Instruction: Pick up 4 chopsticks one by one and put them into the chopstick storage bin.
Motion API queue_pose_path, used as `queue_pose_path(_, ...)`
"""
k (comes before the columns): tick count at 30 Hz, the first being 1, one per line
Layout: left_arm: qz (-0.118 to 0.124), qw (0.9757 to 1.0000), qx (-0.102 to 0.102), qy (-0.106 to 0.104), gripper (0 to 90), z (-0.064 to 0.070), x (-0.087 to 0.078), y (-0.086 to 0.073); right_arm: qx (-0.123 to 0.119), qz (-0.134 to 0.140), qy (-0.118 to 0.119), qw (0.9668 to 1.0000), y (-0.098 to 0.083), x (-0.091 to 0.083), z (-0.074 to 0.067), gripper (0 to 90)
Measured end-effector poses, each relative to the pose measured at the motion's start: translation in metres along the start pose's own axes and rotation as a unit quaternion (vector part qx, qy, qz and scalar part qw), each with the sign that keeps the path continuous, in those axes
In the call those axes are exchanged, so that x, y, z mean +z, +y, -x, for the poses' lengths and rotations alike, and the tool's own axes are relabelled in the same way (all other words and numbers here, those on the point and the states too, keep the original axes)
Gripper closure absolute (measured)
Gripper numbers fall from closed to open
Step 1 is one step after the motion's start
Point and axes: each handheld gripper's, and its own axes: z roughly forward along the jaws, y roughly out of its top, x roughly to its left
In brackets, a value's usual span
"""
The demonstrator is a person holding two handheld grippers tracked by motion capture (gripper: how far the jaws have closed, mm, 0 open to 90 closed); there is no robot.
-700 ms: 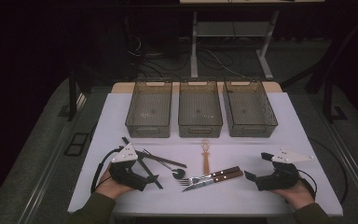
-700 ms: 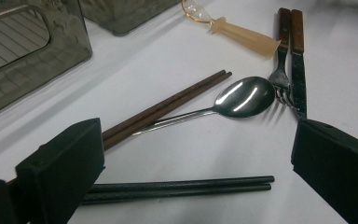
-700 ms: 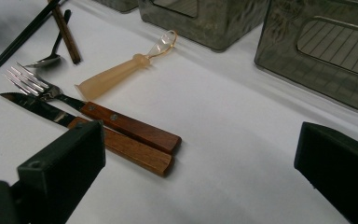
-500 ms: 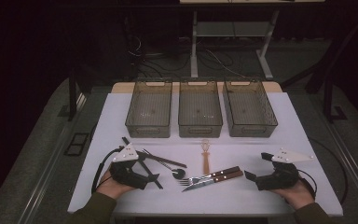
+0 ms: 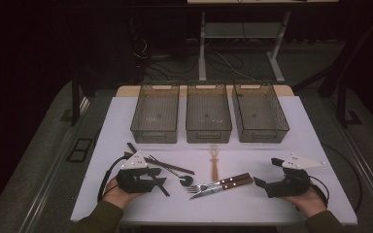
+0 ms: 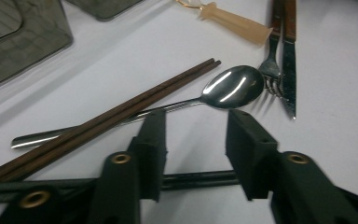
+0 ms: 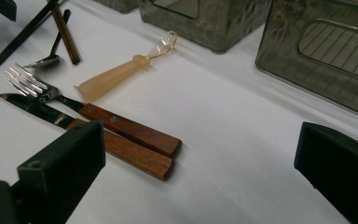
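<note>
The spoon (image 6: 233, 86) lay on the white table (image 5: 320, 141) just past the left gripper (image 6: 196, 135), whose jaws stood apart with nothing in them and had just been closing, its handle partly hidden under the 2 brown chopsticks (image 6: 121, 109) crossing it. A black rod (image 6: 196, 178) sat below those jaws, cut off so I couldn't tell what it was. Counted 1 spoon, 1 fork (image 7: 51, 93), 1 knife (image 7: 37, 109), 1 small whisk (image 7: 121, 72) and 3 bins (image 5: 209, 111); the right gripper (image 7: 200, 158) gaped wide, empty, beside the wooden handles.
</note>
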Motion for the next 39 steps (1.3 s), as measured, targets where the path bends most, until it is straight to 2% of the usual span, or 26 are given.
queue_pose_path(7,-0.027,0.9994,-0.001,-0.021,86.3,-0.001,0.007,0.001,0.006,0.001,-0.003,1.0,0.0,0.0,0.003,1.6)
queue_pose_path(9,-0.037,0.999,0.003,-0.024,89.6,0.0,0.009,0.001,0.005,0.0,-0.003,1.0,-0.001,0.0,0.003,1.6)
queue_pose_path(10,-0.04,0.9988,0.008,-0.026,89.7,0.0,0.01,0.001,0.004,0.0,-0.003,1.0,-0.001,0.0,0.002,1.6)
queue_pose_path(11,-0.042,0.9988,0.004,-0.025,89.8,0.001,0.011,0.001,0.005,0.0,-0.002,1.0,-0.001,0.0,0.002,1.6)
queue_pose_path(25,-0.089,0.9953,0.016,-0.034,89.9,0.003,0.024,0.002,0.007,-0.001,-0.007,1.0,-0.001,-0.001,0.003,1.6)
queue_pose_path(30,-0.099,0.9942,0.017,-0.038,89.9,0.003,0.025,0.001,0.005,0.0,-0.007,1.0,-0.001,-0.001,0.003,1.6)
queue_pose_path(39,-0.102,0.9935,0.007,-0.05,89.9,0.003,0.023,0.0,0.007,-0.002,-0.009,0.9999,-0.002,-0.002,0.003,1.6)
